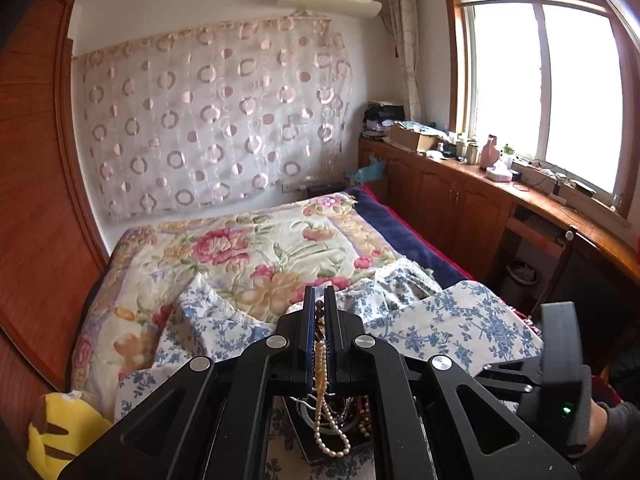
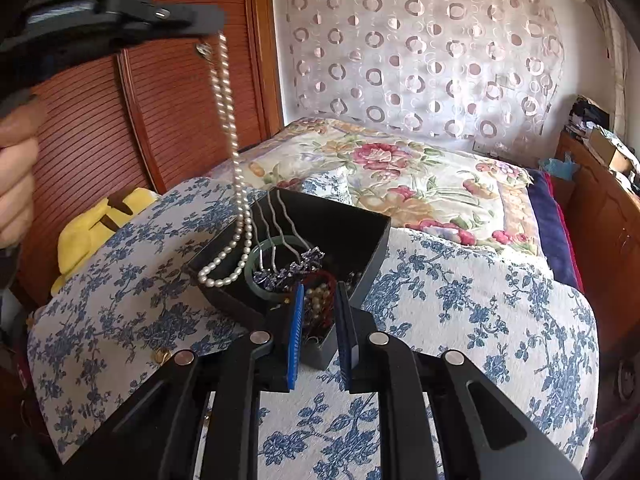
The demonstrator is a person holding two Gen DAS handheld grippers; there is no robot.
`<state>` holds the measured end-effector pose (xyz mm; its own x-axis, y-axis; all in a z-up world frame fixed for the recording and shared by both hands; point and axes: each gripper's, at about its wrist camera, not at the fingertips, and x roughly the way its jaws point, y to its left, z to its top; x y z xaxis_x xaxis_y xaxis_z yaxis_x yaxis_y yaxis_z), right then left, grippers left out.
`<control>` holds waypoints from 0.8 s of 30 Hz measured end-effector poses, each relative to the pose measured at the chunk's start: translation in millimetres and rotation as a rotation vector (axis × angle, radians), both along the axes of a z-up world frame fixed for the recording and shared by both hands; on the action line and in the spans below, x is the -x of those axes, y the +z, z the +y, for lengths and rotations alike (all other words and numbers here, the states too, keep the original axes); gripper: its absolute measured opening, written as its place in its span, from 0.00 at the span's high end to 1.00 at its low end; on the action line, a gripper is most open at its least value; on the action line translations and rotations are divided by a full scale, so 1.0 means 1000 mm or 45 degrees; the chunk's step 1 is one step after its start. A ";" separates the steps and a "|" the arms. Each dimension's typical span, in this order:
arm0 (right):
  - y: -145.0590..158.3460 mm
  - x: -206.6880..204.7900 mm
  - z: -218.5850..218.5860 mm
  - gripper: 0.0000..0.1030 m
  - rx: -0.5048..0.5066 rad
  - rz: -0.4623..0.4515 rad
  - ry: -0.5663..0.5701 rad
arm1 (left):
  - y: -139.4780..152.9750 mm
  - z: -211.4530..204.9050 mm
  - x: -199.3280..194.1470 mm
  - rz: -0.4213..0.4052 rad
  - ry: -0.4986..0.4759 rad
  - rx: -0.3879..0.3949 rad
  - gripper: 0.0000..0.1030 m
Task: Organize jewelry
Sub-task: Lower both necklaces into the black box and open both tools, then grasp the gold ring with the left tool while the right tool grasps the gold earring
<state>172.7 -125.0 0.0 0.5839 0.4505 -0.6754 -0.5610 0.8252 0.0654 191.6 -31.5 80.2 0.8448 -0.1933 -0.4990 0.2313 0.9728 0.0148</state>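
Overhead, one pearl necklace (image 2: 228,120) in the clamped left gripper (image 2: 218,28); right gripper (image 2: 318,312) open over one black box (image 2: 360,224).

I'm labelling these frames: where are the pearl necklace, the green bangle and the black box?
pearl necklace (image 2: 226,92): right wrist view, hanging strand.
green bangle (image 2: 253,280): right wrist view, left rim.
black box (image 2: 352,224): right wrist view, inner back wall.

Two grippers: left gripper (image 2: 216,26) up and left of right gripper (image 2: 319,300). One pearl necklace (image 2: 232,184) hanging from the left gripper. One black tray (image 2: 360,232) just ahead of the right gripper, holding one green bangle (image 2: 250,276) and one wavy-pronged hair comb (image 2: 280,220). One yellow plush toy (image 2: 88,232) far left. One bed (image 2: 400,168) beyond.
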 end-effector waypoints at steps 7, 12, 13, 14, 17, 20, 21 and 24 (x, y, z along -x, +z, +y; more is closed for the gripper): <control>-0.001 0.011 -0.003 0.83 -0.024 0.001 0.003 | -0.024 0.006 0.002 0.078 -0.007 0.008 0.85; -0.006 0.026 -0.005 0.83 -0.025 0.006 0.004 | -0.050 0.013 0.015 0.130 0.004 0.002 0.75; -0.008 0.030 -0.005 0.83 -0.024 0.007 0.011 | -0.057 0.015 0.020 0.149 0.002 0.005 0.75; -0.009 0.032 -0.005 0.83 -0.023 0.008 0.016 | -0.064 0.017 0.024 0.167 -0.001 0.005 0.75; -0.015 0.042 -0.003 0.83 -0.018 0.020 0.032 | -0.080 0.023 0.036 0.198 -0.001 0.005 0.67; -0.023 0.051 0.001 0.74 -0.004 0.037 0.048 | -0.092 0.025 0.045 0.230 -0.011 0.003 0.63; -0.025 0.054 0.003 0.74 0.000 0.044 0.059 | -0.097 0.026 0.049 0.243 -0.015 0.003 0.62; -0.033 0.064 0.011 0.74 0.021 0.062 0.095 | -0.111 0.028 0.059 0.266 -0.017 -0.014 0.54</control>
